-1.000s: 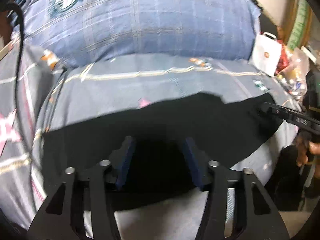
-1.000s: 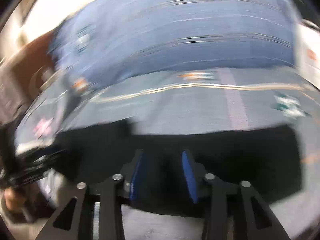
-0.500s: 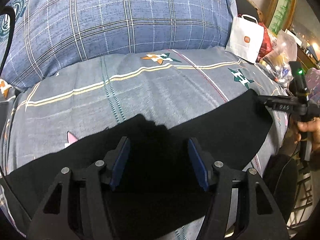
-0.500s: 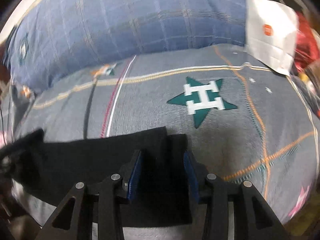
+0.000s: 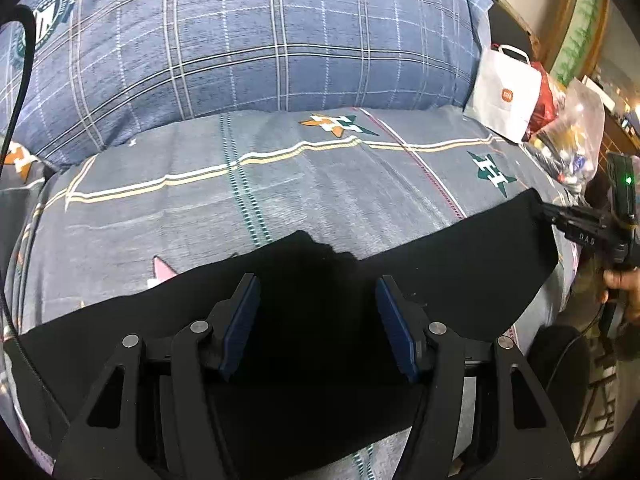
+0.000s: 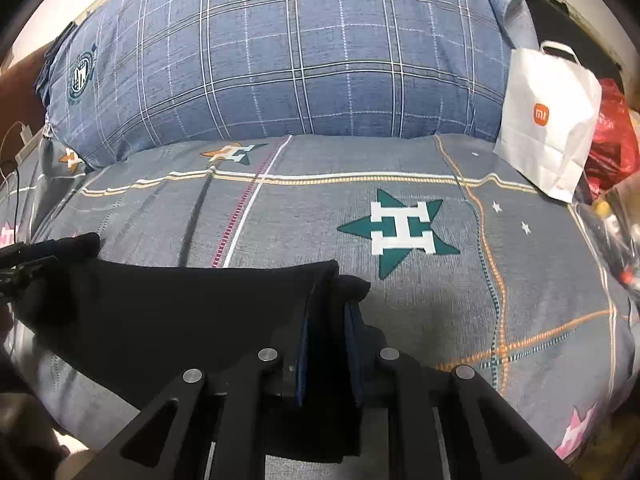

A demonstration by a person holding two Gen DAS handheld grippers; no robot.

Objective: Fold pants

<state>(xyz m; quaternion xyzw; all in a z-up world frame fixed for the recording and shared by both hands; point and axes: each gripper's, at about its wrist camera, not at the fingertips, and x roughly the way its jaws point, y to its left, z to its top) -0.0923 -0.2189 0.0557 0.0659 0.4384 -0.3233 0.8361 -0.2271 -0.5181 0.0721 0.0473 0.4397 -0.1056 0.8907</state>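
Black pants (image 5: 440,276) lie stretched across the near edge of a grey patterned bed sheet (image 5: 280,192). My left gripper (image 5: 318,312) is open, its blue pads either side of the cloth, just above it. My right gripper (image 6: 330,344) is shut on the pants' right end (image 6: 332,280), with folded layers between the pads. In the left wrist view the right gripper (image 5: 560,216) shows at the far right, on the pants' corner. In the right wrist view the pants (image 6: 160,304) run left to the left gripper (image 6: 24,260).
A big blue plaid pillow (image 6: 300,60) lies behind the sheet. A white paper bag (image 6: 548,120), a red bag (image 6: 612,140) and a clear plastic bag of small items (image 5: 568,136) stand at the right. A black cable (image 5: 20,80) hangs at the left.
The right gripper has closed on the pants' right end. Both views have swung and steadied. The left gripper stays open over the cloth.
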